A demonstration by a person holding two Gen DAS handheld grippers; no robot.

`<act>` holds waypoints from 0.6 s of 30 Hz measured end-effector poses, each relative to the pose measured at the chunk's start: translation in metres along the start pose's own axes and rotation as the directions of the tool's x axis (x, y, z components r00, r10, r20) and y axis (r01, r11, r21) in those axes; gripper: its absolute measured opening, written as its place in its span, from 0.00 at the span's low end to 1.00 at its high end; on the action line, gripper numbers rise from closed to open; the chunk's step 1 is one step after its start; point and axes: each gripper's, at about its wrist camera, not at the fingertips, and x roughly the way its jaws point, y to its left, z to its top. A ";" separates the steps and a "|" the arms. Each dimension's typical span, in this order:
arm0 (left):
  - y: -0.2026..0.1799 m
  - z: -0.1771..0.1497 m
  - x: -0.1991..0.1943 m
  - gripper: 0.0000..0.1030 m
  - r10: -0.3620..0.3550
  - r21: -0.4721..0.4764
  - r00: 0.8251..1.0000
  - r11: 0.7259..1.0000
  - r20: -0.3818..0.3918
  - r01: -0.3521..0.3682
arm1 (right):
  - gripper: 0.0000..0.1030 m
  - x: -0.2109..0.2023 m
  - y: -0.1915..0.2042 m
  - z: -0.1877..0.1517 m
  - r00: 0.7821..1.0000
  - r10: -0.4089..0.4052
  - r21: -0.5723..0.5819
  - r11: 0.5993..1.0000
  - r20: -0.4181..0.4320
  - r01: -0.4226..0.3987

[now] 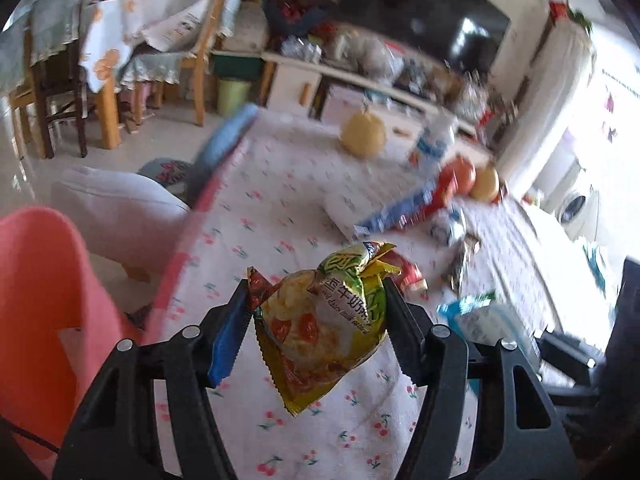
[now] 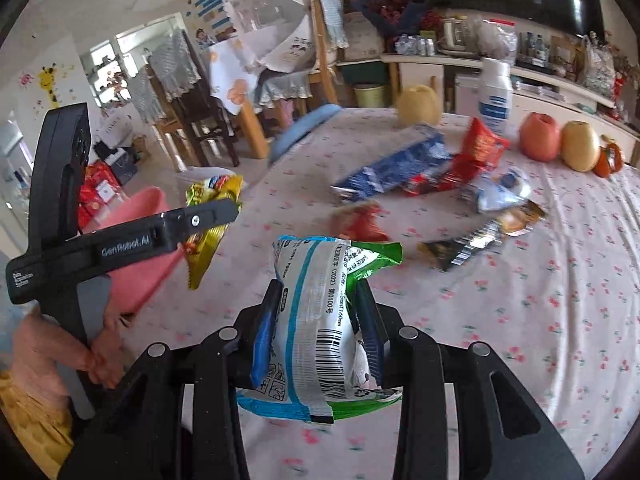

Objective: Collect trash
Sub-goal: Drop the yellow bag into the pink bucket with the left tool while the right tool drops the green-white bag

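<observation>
My left gripper (image 1: pixel 316 292) is shut on a crumpled yellow snack wrapper (image 1: pixel 324 328) and holds it above the cherry-print tablecloth (image 1: pixel 260 208). A pink bin (image 1: pixel 44 280) stands just off the table's left edge. In the right wrist view that same gripper (image 2: pixel 216 212) hangs with the yellow wrapper (image 2: pixel 208 236) beside the pink bin (image 2: pixel 136 256). My right gripper (image 2: pixel 320 292) is shut on a white, blue and green packet (image 2: pixel 312 320) with a barcode. Loose on the table lie a blue wrapper (image 2: pixel 396 164), a red bag (image 2: pixel 480 148), a small red wrapper (image 2: pixel 360 220) and a dark foil wrapper (image 2: pixel 460 248).
An apple (image 2: pixel 538 136), two pears (image 2: pixel 580 146) and a white bottle (image 2: pixel 496 96) stand at the table's far side. A blue cloth (image 2: pixel 304 128) hangs over the far left edge. Wooden chairs (image 2: pixel 192 112) and a cluttered shelf (image 2: pixel 460 56) lie beyond. A hand (image 2: pixel 100 360) grips the left tool.
</observation>
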 end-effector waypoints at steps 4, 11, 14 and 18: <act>0.028 0.008 -0.032 0.61 0.034 -0.080 0.992 0.996 0.118 -0.025 | 0.38 0.006 0.030 0.015 0.997 0.080 -0.014 0.997 0.004 -0.080; 0.098 0.008 -0.082 0.61 0.213 -0.302 0.940 0.945 0.267 -0.128 | 0.38 0.028 0.106 0.047 0.977 0.214 -0.079 0.974 0.005 -0.212; 0.130 0.003 -0.095 0.61 0.298 -0.411 0.914 0.896 0.274 -0.169 | 0.38 0.042 0.140 0.060 0.965 0.261 -0.103 0.960 0.005 -0.259; 0.166 -0.006 -0.100 0.62 0.346 -0.538 0.907 0.825 0.241 -0.172 | 0.38 0.063 0.177 0.075 0.955 0.297 -0.124 0.948 0.004 -0.294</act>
